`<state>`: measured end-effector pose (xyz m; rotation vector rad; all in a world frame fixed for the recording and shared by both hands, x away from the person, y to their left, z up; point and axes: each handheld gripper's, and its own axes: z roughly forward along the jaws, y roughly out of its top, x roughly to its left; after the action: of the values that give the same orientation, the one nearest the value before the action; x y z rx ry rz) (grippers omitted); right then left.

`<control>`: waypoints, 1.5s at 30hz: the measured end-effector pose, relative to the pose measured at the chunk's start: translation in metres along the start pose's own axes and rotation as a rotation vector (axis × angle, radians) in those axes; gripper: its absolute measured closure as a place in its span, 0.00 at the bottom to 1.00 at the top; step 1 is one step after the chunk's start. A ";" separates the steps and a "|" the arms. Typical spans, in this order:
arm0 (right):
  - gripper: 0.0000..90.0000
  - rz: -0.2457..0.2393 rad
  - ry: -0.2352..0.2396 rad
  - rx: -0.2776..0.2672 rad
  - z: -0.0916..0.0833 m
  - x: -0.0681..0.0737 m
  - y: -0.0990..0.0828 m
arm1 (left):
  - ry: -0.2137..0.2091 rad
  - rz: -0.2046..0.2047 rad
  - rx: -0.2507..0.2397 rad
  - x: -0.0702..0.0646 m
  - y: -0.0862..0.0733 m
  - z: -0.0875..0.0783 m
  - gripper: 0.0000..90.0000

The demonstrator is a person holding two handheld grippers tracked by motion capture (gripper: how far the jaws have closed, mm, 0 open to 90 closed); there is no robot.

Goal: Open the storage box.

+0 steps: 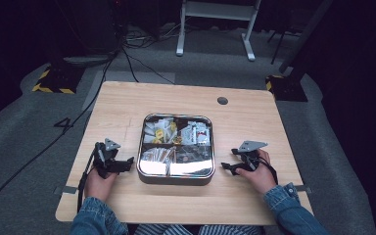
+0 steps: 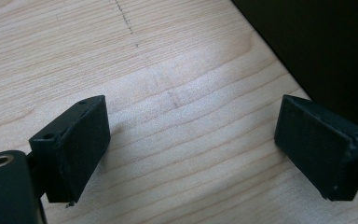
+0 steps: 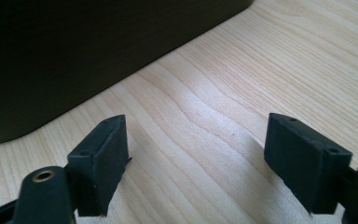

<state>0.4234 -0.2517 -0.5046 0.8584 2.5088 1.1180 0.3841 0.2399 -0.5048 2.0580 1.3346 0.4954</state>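
No print can be read; the packets (image 1: 196, 132) in the tray (image 1: 175, 177) seem too small to make out.

Light wooden rectangular table (image 1: 127, 105), round dark grommet hole (image 1: 222, 101) near far edge. Grey carpet floor (image 1: 24, 132), black cables (image 1: 127, 46), white metal stand frame (image 1: 215, 24) behind.

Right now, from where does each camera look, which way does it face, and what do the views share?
High view: fixed above the person's side, looking forward and down on the table and the metal tray; both forearms, the left tool and the right tool show.
Left gripper view: rides the left tool, looking along its open jaws at bare wood and the tray's dark wall.
Right gripper view: rides the right tool, jaws open, facing wood and the tray's wall.
Shared: all three show the table and the tray.
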 end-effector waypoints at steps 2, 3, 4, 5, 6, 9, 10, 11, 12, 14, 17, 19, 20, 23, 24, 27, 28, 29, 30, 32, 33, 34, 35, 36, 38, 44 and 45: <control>0.26 0.001 -0.001 0.000 0.000 0.000 0.000 | -0.002 0.002 0.000 0.000 0.000 0.000 0.12; 0.26 0.005 -0.003 -0.002 0.000 0.000 0.000 | -0.005 0.006 -0.002 0.001 0.000 0.000 0.12; 0.27 0.007 -0.003 -0.003 -0.001 0.000 0.000 | -0.005 0.006 -0.002 0.001 0.000 0.000 0.12; 0.28 0.012 -0.002 -0.002 -0.001 -0.001 0.000 | -0.008 0.010 -0.003 0.001 -0.001 0.000 0.12; 0.29 0.018 0.001 -0.002 -0.002 -0.001 0.000 | -0.009 0.010 -0.002 0.001 -0.001 -0.001 0.12; 0.32 0.031 0.013 -0.007 -0.005 -0.003 0.001 | -0.011 0.011 -0.002 0.001 -0.001 -0.001 0.12; 0.32 0.031 0.013 -0.007 -0.005 -0.003 0.001 | -0.011 0.011 -0.002 0.001 -0.001 -0.001 0.12; 0.35 0.028 0.012 -0.018 -0.008 -0.003 0.004 | -0.011 0.012 -0.002 0.001 -0.001 -0.001 0.12; 0.35 0.028 0.012 -0.018 -0.008 -0.003 0.004 | -0.011 0.012 -0.002 0.001 -0.001 -0.001 0.12; 0.37 0.030 0.015 -0.032 -0.013 -0.003 0.007 | -0.015 0.015 -0.002 0.002 -0.001 -0.001 0.12; 0.39 0.024 0.030 -0.045 -0.021 0.000 0.013 | -0.016 0.017 -0.002 0.002 -0.001 -0.001 0.12; 0.40 0.021 0.035 -0.048 -0.022 0.000 0.014 | -0.020 0.022 -0.003 0.002 -0.001 -0.001 0.12; 0.40 0.019 0.041 -0.052 -0.025 0.001 0.016 | -0.022 0.024 -0.003 0.002 -0.001 -0.001 0.13; 0.42 0.021 0.056 -0.063 -0.029 0.002 0.021 | -0.023 0.023 -0.005 0.002 -0.001 0.000 0.13; 0.42 0.024 0.060 -0.068 -0.030 0.003 0.023 | -0.023 0.023 -0.005 0.002 0.000 0.000 0.13; 0.43 0.041 0.080 -0.081 -0.034 0.005 0.029 | -0.025 0.027 -0.004 0.002 0.000 0.000 0.13; 0.43 0.041 0.080 -0.081 -0.034 0.005 0.029 | -0.025 0.027 -0.004 0.002 0.000 0.000 0.13; 0.43 0.040 0.091 -0.088 -0.035 0.007 0.032 | -0.025 0.026 -0.004 0.002 0.000 0.000 0.13; 0.43 0.039 0.093 -0.088 -0.035 0.008 0.034 | -0.026 0.027 -0.003 0.002 0.000 0.000 0.13; 0.44 0.036 0.100 -0.098 -0.036 0.010 0.038 | -0.026 0.026 -0.004 0.002 0.000 0.000 0.13; 0.44 0.036 0.100 -0.098 -0.036 0.010 0.038 | -0.026 0.026 -0.004 0.002 0.000 0.000 0.13; 0.44 0.033 0.102 -0.102 -0.036 0.010 0.039 | -0.026 0.027 -0.004 0.002 0.000 0.000 0.13; 0.44 0.029 0.111 -0.110 -0.038 0.012 0.044 | -0.026 0.027 -0.004 0.002 0.000 0.000 0.13; 0.44 0.029 0.111 -0.110 -0.038 0.012 0.044 | -0.026 0.027 -0.004 0.002 0.000 0.000 0.13; 0.44 0.024 0.118 -0.115 -0.038 0.013 0.048 | -0.027 0.027 -0.004 0.002 0.000 0.000 0.13; 0.42 0.021 0.133 -0.137 -0.036 0.017 0.066 | -0.027 0.027 -0.003 0.002 0.000 0.000 0.13; 0.41 0.016 0.139 -0.139 -0.034 0.018 0.070 | -0.027 0.028 -0.003 0.002 0.000 0.000 0.13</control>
<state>0.4224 -0.2243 -0.4298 0.7902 2.5009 1.3833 0.3857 0.2420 -0.5050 2.0761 1.2904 0.4796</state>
